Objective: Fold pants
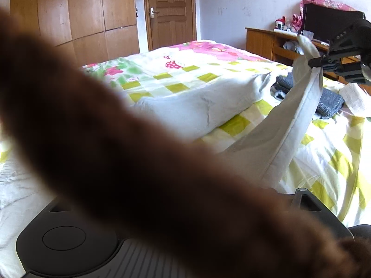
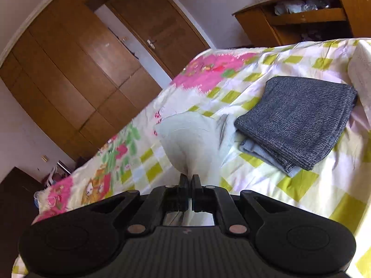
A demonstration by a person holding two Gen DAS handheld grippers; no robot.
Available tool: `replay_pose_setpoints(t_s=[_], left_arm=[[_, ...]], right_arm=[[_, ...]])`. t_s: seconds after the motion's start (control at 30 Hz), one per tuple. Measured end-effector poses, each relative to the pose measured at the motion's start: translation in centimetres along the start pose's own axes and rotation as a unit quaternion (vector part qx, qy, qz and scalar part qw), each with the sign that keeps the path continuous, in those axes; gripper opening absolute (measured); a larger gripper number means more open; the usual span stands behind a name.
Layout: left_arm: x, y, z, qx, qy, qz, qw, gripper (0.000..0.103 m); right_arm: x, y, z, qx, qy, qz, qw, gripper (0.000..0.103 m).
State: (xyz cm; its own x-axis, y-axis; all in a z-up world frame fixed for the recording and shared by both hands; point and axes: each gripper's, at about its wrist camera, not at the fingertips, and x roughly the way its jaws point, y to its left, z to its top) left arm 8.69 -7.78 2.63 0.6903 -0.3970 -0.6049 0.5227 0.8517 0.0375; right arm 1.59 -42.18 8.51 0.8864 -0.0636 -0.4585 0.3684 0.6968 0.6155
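Left wrist view, left to right: a blurred brown mass point(image 1: 143, 162), too close to the lens to identify, covers most of the frame and hides the left gripper's fingers, so whether they are apart or together cannot be told. Beyond it lie the wardrobe point(image 1: 76, 9), the door point(image 1: 171, 9) and the bed point(image 1: 208, 78) with its checked quilt. The pants point(image 1: 294, 120), pale white, rise off the quilt as a taut band from the lower centre up to the right gripper point(image 1: 313, 63), whose fingers are clamped on one end of the cloth, held above the bed. A folded grey garment point(image 1: 329, 106) lies on the quilt behind the band, near a wooden desk point(image 1: 262, 41).

Right wrist view, left to right: wardrobe, then quilt; at centre the right gripper point(image 2: 188, 180) shows its fingers pressed together on the pants point(image 2: 192, 143), which fan out past the tips. The grey garment point(image 2: 299, 120) lies just right of the cloth.

Step in hand, as judged: lifting and stretching the pants before laying them flat. To do it well, keep even tension between both ends, align the legs so seams match, and lower onto bare quilt clear of the grey garment, avoiding a twist in the band.
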Motion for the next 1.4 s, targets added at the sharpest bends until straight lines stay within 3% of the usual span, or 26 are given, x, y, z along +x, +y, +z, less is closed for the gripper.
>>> replay_pose_setpoints(t_s=[0.1, 0.17, 0.23, 0.3, 0.4, 0.5, 0.57, 0.67, 0.77, 0.87, 0.97, 1.03, 1.13, 1.27, 1.4], left_arm=[[0.0, -1.1, -0.4, 0.002, -0.001, -0.012, 0.9999, 0.09], [0.8, -2.3, -1.1, 0.016, 0.016, -0.021, 0.9995, 0.09], [1.5, -3.2, -2.0, 0.029, 0.034, -0.024, 0.9987, 0.09], [1.5, -3.6, -2.5, 0.036, 0.044, -0.023, 0.9981, 0.09], [0.8, -3.1, -2.6, 0.045, 0.044, -0.013, 0.9979, 0.09], [-0.5, -1.5, -2.7, 0.051, 0.044, 0.003, 0.9977, 0.09], [-1.6, 0.0, -2.7, 0.052, 0.038, 0.017, 0.9978, 0.09], [-3.5, 3.2, -2.6, 0.045, 0.026, 0.036, 0.998, 0.09], [-4.8, 7.2, -2.3, 0.044, 0.016, 0.069, 0.9965, 0.09], [-4.9, 12.3, -1.7, 0.051, 0.015, 0.097, 0.9938, 0.09], [-3.1, 18.0, -0.7, 0.062, 0.025, 0.138, 0.9882, 0.089], [-0.6, 22.3, 0.4, 0.06, 0.04, 0.151, 0.9859, 0.086], [4.3, 27.8, 1.7, 0.046, 0.078, 0.151, 0.9844, 0.069], [10.2, 32.1, 2.6, 0.046, 0.1, 0.151, 0.9824, 0.07], [12.9, 34.2, 3.8, 0.034, 0.112, 0.128, 0.9847, 0.074]], right_arm=[[-1.3, -3.8, -2.4, 0.024, 0.0, -0.04, 0.999, 0.022], [-0.3, -6.4, -4.4, 0.031, 0.047, -0.115, 0.992, 0.025], [0.2, -8.6, -5.7, 0.045, 0.08, -0.154, 0.984, 0.025], [-0.7, -9.2, -5.8, 0.051, 0.072, -0.155, 0.984, 0.029], [-2.0, -7.2, -4.9, -0.01, 0.039, -0.172, 0.984, 0.033], [-2.4, -3.5, -4.9, -0.097, 0.024, -0.169, 0.981, 0.033], [-2.4, -0.5, -5.9, -0.153, 0.026, -0.146, 0.977, 0.033], [-0.9, 4.9, -7.7, -0.233, 0.056, -0.064, 0.969, 0.036], [2.9, 11.4, -10.2, -0.329, 0.105, 0.012, 0.939, 0.039], [8.4, 17.5, -12.5, -0.421, 0.15, 0.079, 0.891, 0.041], [16.3, 22.9, -14.9, -0.515, 0.199, 0.115, 0.826, 0.043], [21.4, 25.6, -16.1, -0.55, 0.217, 0.137, 0.794, 0.043], [28.1, 28.5, -17.4, -0.583, 0.248, 0.17, 0.755, 0.046], [33.4, 30.1, -18.7, -0.616, 0.268, 0.166, 0.722, 0.049], [35.5, 31.1, -18.4, -0.629, 0.306, 0.175, 0.693, 0.052]])
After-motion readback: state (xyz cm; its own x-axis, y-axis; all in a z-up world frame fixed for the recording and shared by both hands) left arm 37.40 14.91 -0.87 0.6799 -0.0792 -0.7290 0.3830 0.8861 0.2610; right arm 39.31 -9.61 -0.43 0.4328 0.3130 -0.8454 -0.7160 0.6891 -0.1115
